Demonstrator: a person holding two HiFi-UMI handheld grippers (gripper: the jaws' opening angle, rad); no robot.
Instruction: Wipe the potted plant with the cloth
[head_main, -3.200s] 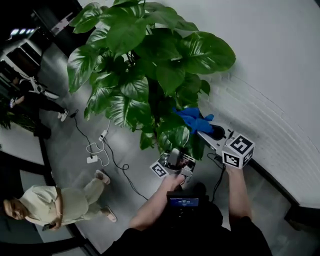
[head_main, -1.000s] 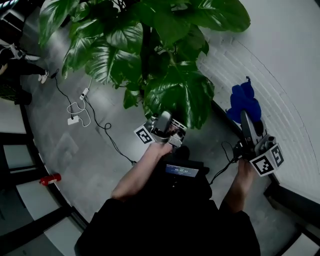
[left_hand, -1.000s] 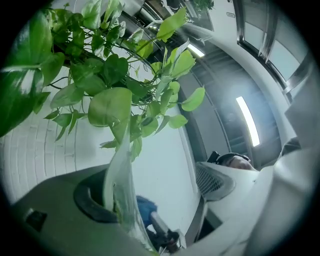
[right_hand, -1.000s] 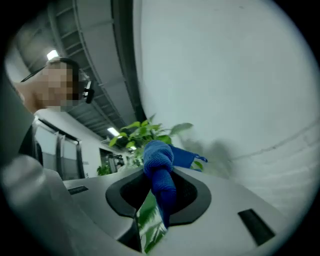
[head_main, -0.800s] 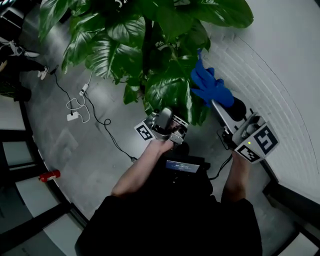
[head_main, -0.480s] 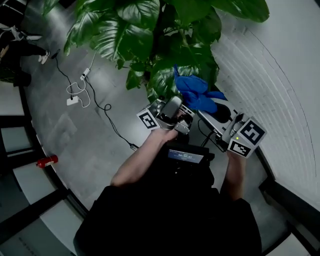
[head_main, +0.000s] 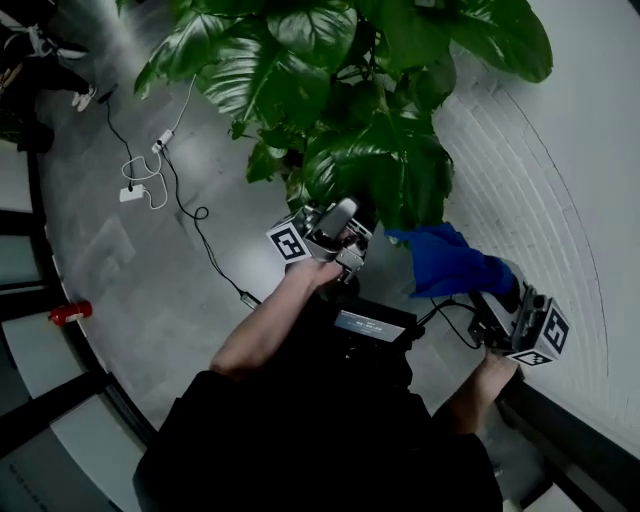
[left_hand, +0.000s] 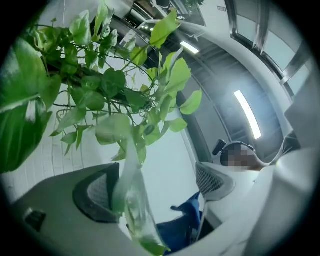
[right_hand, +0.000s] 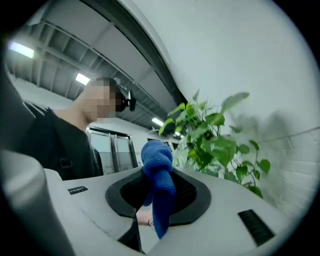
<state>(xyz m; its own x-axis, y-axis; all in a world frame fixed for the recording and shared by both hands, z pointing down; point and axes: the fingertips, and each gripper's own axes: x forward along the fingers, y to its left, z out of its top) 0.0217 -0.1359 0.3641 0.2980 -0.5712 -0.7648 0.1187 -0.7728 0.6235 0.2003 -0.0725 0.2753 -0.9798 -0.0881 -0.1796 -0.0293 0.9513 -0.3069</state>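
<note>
The potted plant (head_main: 370, 110) fills the top of the head view with big green leaves. My left gripper (head_main: 340, 218) points up under its lowest large leaf. In the left gripper view its jaws stand apart, and a pale leaf (left_hand: 131, 200) hangs between them, close to the left pad. My right gripper (head_main: 495, 292) is low on the right, away from the foliage, shut on the blue cloth (head_main: 450, 262). In the right gripper view the cloth (right_hand: 159, 185) bunches up out of the shut jaws, with the plant (right_hand: 215, 135) beyond.
A white brick wall (head_main: 545, 180) runs down the right side. On the grey floor lie a cable with a power strip (head_main: 130, 192) and a red object (head_main: 65, 313). Another person's legs (head_main: 45, 50) show at the top left.
Half a second ago the cloth was against the lower leaves by the left gripper. The right gripper has since carried it down and to the right, off the plant. The left gripper has stayed put.
</note>
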